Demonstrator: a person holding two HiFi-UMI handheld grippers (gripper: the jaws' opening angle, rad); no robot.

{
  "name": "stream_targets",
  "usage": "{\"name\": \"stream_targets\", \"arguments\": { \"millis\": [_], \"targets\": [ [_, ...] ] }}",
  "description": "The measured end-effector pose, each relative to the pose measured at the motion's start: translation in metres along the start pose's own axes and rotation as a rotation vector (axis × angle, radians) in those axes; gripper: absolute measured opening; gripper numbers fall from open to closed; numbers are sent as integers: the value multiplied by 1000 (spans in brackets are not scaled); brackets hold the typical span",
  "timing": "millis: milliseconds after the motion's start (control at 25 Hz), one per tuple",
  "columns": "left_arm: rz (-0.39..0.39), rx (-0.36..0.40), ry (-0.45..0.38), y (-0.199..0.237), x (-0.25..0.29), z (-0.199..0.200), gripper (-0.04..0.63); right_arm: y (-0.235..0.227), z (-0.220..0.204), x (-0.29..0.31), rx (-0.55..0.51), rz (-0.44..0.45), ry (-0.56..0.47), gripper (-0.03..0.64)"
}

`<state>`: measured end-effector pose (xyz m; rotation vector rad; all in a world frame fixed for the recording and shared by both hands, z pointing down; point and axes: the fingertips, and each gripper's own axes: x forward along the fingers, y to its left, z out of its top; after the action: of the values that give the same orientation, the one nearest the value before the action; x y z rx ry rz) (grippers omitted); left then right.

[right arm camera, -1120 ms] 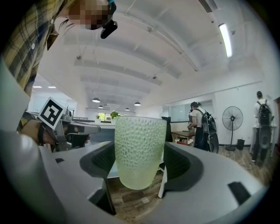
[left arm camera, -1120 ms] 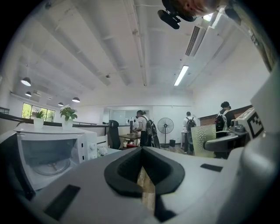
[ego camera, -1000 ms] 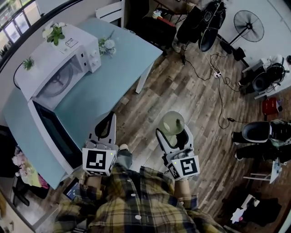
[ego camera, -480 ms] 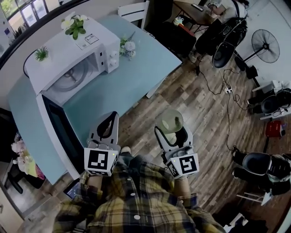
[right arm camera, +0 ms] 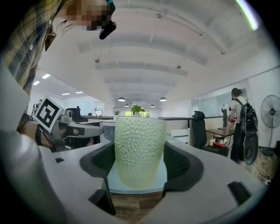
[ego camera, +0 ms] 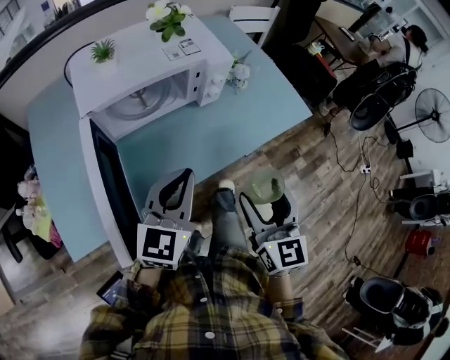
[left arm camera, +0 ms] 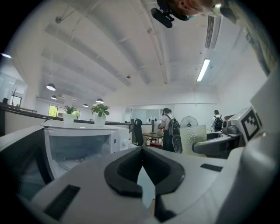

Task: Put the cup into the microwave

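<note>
A pale green, knobbly cup stands upright between the jaws of my right gripper, which is shut on it over the wooden floor, just off the table's near edge. In the right gripper view the cup fills the middle of the right gripper. The white microwave stands on the teal table, its dark door swung open toward me and its cavity showing a glass turntable. My left gripper hovers over the table edge beside the door, shut with nothing in it.
Two potted plants sit on top of the microwave, and a small bunch of flowers stands beside it. A white chair is behind the table. Office chairs, a fan and cables lie to the right.
The microwave and table have slid right and nearer in the head view as the person steps toward them. Both grippers keep their pose, and the cup stays in the right one.
</note>
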<state>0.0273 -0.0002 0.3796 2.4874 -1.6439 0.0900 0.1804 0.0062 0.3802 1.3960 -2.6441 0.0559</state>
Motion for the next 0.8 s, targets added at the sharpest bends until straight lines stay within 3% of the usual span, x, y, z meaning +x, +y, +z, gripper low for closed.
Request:
{"name": "stream_targets", "arguments": {
  "millis": [320,800],
  "targets": [
    [184,-23,-18,40,1,3,-11,11,12,78,-42,214,-16,345],
    [629,-80,-40,121,-11,11,-11,42,35,200,-87,628,-30,344]
  ]
}}
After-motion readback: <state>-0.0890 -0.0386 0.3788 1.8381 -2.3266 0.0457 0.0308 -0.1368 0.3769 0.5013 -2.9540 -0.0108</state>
